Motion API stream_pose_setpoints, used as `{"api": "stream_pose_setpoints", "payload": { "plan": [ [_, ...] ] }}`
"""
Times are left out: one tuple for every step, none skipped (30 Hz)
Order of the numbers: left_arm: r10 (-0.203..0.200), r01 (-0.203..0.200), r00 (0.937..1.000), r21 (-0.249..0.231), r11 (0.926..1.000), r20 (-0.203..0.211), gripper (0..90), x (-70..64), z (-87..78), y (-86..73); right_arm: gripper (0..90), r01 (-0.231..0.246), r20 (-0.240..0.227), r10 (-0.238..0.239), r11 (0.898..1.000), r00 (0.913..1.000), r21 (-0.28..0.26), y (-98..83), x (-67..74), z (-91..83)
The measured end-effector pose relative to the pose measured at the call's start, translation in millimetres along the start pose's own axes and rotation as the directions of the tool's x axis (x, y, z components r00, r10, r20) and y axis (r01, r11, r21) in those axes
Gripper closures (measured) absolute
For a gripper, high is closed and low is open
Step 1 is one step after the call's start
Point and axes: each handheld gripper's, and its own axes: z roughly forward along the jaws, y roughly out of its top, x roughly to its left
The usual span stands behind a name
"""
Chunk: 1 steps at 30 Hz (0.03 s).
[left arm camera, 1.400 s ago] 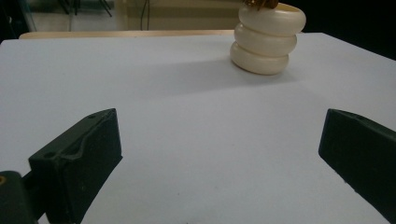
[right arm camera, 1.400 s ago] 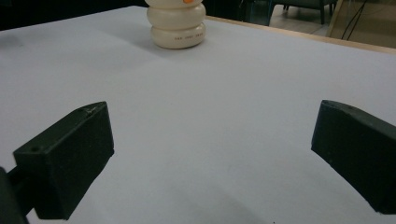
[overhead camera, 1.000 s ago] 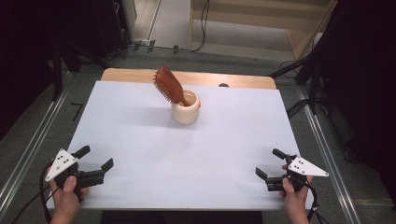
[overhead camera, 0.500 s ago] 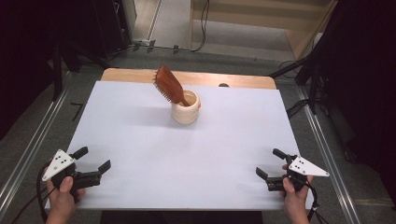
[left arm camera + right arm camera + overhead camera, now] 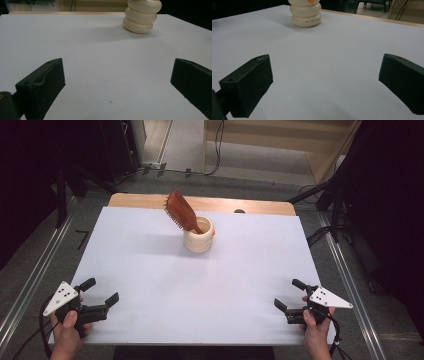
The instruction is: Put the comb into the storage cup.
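- I see a cream ribbed holder (image 5: 198, 240) standing upright on the white table (image 5: 150, 270), toward the far side and about midway across it.
- A brown wooden hairbrush (image 5: 182, 212) stands in the holder, handle down, with its head tilted up and to the left and the bristles facing left.
- My left gripper (image 5: 100, 292) sits at the near left corner of the table, held in the left hand (image 5: 67, 332); its jaws are spread wide with nothing between them.
- In the left gripper view, the holder (image 5: 141, 17) is far ahead and to the right, well apart from the jaws, with bare white surface between.
- My right gripper (image 5: 290, 295) sits at the near right corner, held in the right hand (image 5: 315, 332); its jaws are also spread wide and empty.
- In the right gripper view, the holder (image 5: 306, 15) stands far ahead and to the left, showing a small orange mark near its top and a line of tiny print I cannot read.
- A strip of bare wood (image 5: 130, 200) shows along the far edge of the table, beyond the white surface.
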Motion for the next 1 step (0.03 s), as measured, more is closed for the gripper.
{"api": "stream_pose_setpoints", "payload": {
  "plan": [
    [0.002, -0.002, 1.0000, 0.002, 1.0000, 0.002, 0.0, -0.3, 0.3, 0.0, 0.0, -0.001, 0.001, 0.001, 1.000, 1.0000, -0.001, 0.0, -0.1, 0.0]
  ]
}}
